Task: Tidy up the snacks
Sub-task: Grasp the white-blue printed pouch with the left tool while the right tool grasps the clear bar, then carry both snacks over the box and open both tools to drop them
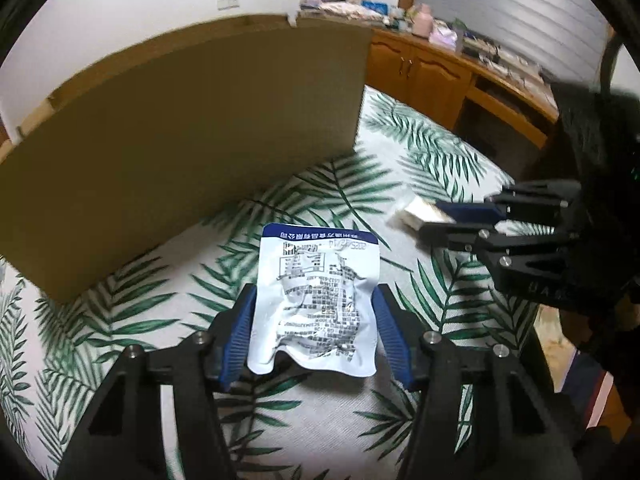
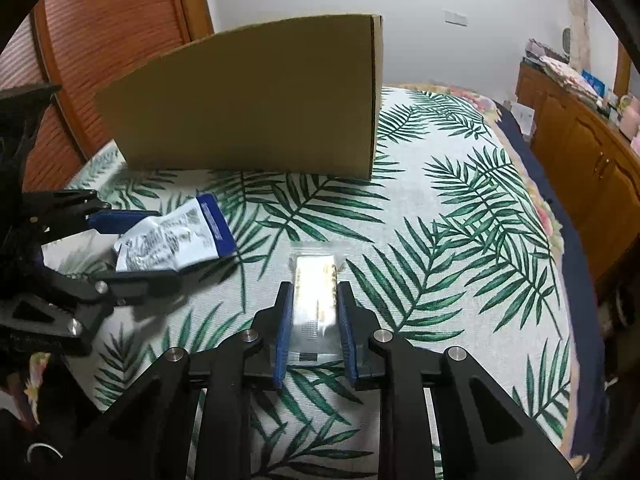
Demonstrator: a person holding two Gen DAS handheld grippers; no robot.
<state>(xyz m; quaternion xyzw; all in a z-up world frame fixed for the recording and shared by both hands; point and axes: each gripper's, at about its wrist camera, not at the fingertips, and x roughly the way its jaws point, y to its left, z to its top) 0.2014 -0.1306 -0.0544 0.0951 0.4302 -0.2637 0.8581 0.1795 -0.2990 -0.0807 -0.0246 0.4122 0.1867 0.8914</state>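
A crumpled white snack packet point(image 1: 320, 280) with a blue top band and black print sits between the blue pads of my left gripper point(image 1: 316, 288), which is shut on its two side edges. From the right wrist view the same packet point(image 2: 176, 240) hangs just above the bedspread in the left gripper point(image 2: 164, 244). My right gripper point(image 2: 315, 285) is shut on a clear-wrapped yellowish snack bar point(image 2: 316, 276) lying on the bed. That bar point(image 1: 416, 212) and the right gripper point(image 1: 430, 218) also show at the right of the left wrist view.
A tall brown cardboard box point(image 1: 180, 140) point(image 2: 260, 108) stands on the leaf-print bedspread point(image 1: 400, 152) point(image 2: 460, 220) just beyond both grippers. A wooden cabinet point(image 1: 432, 76) point(image 2: 580, 152) with clutter on top runs along the right. A wooden door point(image 2: 100, 32) is behind the box.
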